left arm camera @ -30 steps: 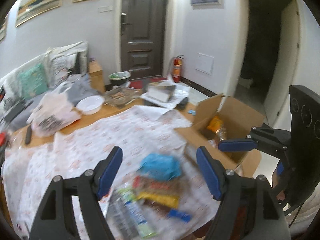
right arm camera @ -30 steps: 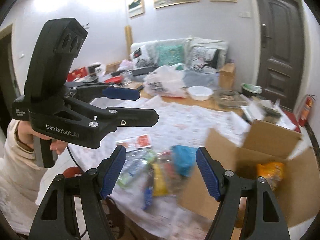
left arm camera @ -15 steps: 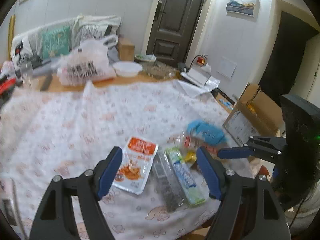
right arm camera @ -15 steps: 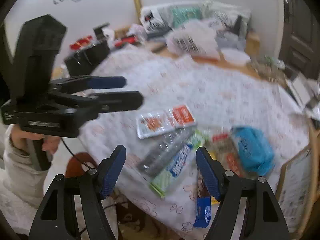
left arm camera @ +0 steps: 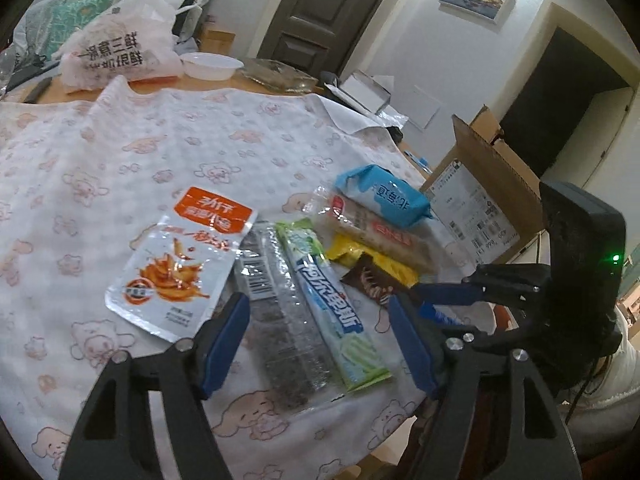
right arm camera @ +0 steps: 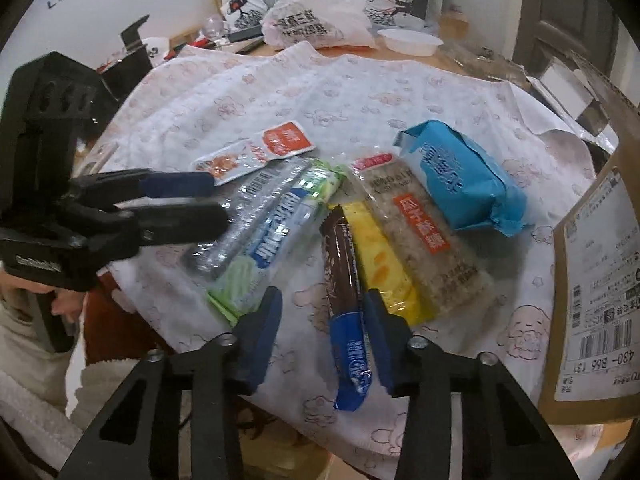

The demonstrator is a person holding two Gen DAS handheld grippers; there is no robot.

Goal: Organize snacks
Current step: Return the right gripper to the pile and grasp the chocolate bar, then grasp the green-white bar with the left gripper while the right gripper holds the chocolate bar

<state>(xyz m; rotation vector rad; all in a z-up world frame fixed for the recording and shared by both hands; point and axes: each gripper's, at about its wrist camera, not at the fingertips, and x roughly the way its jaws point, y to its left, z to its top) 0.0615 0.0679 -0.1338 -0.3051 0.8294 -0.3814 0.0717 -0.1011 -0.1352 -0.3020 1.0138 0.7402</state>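
Several snack packs lie together near the table's front edge. In the left wrist view: an orange-and-silver pouch (left arm camera: 180,260), a clear seaweed pack (left arm camera: 280,312), a green-and-blue stick pack (left arm camera: 332,308), a brown bar (left arm camera: 372,280), a yellow pack (left arm camera: 372,258), a rice-cracker pack (left arm camera: 380,232) and a blue pack (left arm camera: 384,196). My left gripper (left arm camera: 318,340) is open just above the seaweed and green packs. My right gripper (right arm camera: 322,320) is open low over the brown bar (right arm camera: 344,280), whose blue end (right arm camera: 354,364) lies between the fingers.
An open cardboard box (left arm camera: 488,184) stands at the table's right edge, label side facing me (right arm camera: 596,312). At the back are a white plastic bag (left arm camera: 120,44), a white bowl (left arm camera: 212,66) and a clear tray (left arm camera: 276,76). The cloth (left arm camera: 160,140) covers the table.
Both grippers have swung from the box side to the snack pile and dropped close over it. The right gripper's fingers have narrowed around the brown bar.
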